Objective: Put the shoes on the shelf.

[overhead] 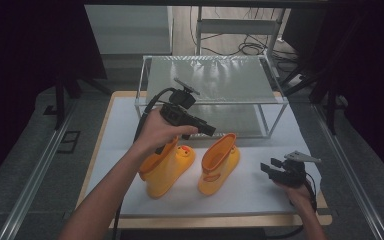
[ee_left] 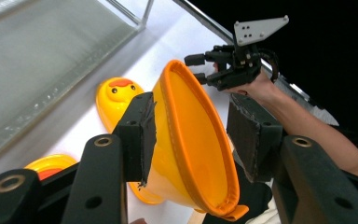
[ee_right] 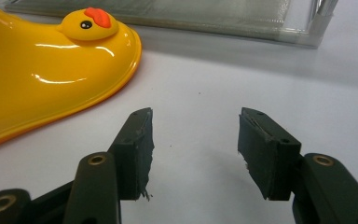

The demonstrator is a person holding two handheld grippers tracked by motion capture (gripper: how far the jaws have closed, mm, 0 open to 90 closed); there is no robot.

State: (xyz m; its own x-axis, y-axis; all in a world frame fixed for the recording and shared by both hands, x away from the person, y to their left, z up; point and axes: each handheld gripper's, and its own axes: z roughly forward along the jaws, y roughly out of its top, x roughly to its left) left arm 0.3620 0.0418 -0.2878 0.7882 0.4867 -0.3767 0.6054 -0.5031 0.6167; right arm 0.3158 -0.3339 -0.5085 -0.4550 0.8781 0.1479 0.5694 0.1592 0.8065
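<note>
Two yellow duck rain boots point(overhead: 219, 165) stand on the white surface point(overhead: 260, 192) before a wire rack point(overhead: 215, 80). The left hand-held gripper point(ee_left: 191, 135) straddles one boot's cuff point(ee_left: 182, 93), jaws apart. The right hand-held gripper point(ee_right: 193, 149) hovers agape. Glossy rubber looks light, flexible, slippery; pinching the cuff rim seems best.

Dark curtains point(overhead: 25, 45) flank a grey floor point(overhead: 25, 165) strewn with cables point(overhead: 245, 47)
</note>
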